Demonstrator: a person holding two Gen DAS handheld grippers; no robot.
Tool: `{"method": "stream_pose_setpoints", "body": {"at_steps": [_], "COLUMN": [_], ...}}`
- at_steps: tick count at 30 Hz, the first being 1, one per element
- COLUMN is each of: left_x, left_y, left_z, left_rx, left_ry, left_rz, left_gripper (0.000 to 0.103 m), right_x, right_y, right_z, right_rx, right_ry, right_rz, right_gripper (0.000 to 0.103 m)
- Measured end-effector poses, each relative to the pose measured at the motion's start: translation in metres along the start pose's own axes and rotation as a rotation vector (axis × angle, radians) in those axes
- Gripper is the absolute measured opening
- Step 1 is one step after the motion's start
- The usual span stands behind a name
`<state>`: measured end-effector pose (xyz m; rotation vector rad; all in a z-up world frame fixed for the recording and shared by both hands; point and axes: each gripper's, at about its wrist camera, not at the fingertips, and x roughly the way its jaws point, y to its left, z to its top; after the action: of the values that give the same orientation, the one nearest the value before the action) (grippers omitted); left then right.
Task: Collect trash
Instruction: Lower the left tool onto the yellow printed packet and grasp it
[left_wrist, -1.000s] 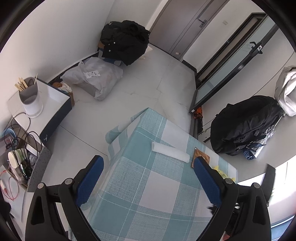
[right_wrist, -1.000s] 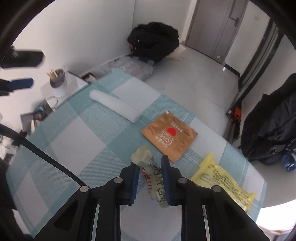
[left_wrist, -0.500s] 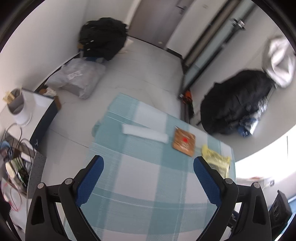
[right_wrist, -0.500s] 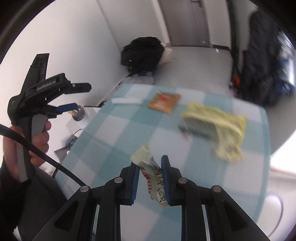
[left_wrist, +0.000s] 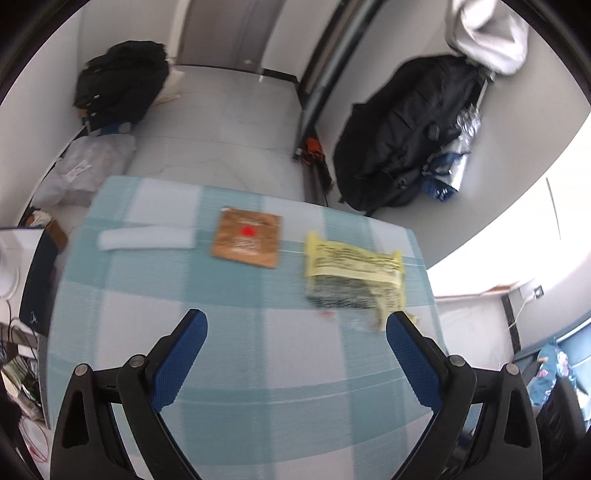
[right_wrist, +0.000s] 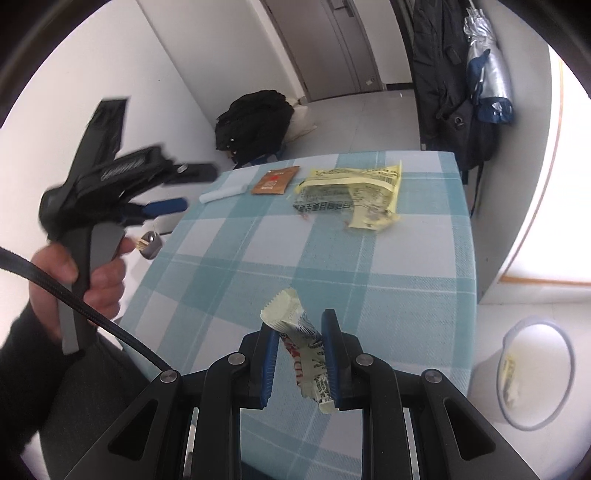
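Right claw (right_wrist: 298, 338) tight on crumpled wrapper (right_wrist: 304, 349), print unreadable; left claw (left_wrist: 295, 332) wide, empty, motion-blurred.

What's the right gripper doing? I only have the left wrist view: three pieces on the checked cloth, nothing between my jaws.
Observer: The right gripper is shut on a crumpled wrapper, held above the tablecloth.
Operator: Any bin around?
Observer: Yes, a round bin on the floor past the table's right edge, something yellowish already inside.
Operator: My left gripper visible there?
Observer: Yes, the left gripper is blurred, beside the table's left edge, in a hand with a dark sleeve.
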<state>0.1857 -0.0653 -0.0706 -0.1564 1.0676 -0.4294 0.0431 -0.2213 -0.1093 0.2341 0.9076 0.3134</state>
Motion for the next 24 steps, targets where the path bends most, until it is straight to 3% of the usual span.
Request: {"method": "stream_pose_setpoints", "body": {"at_steps": [5, 8, 14, 21, 24], "left_x": [0.034, 0.064, 0.099, 0.143, 0.145], "left_y": [-0.057, -0.067, -0.092, -0.101, -0.110], "left_z": [0.016, 0.030, 0.043, 0.036, 0.029], "left_rx": [0.175, 0.161, 0.242, 0.292, 0.368], "left_ry": [0.067, 0.168, 0.261, 0.386, 0.374], "left_rz": [0.006, -0.040, 0.014, 0.111, 0.183], "left_gripper": [0.096, 0.096, 0.096, 0.096, 0.097], "right_x": [0.005, 0.003, -0.003, -0.015, -0.018], "right_y": [0.003, -0.004, -0.030, -0.055, -0.057], "right_z": [-0.010, -0.010, -0.018, -0.013, -0.012], "right_rx": [-0.036, -0.008, 0.089, 0.178, 0.191], "right_ry": [0.031, 0.026, 0.058, 0.021, 0.012], "right_rz": [0.014, 0.030, 0.041, 0.057, 0.064], "right_gripper": [0.022, 0.022, 0.022, 0.022, 0.022]}}
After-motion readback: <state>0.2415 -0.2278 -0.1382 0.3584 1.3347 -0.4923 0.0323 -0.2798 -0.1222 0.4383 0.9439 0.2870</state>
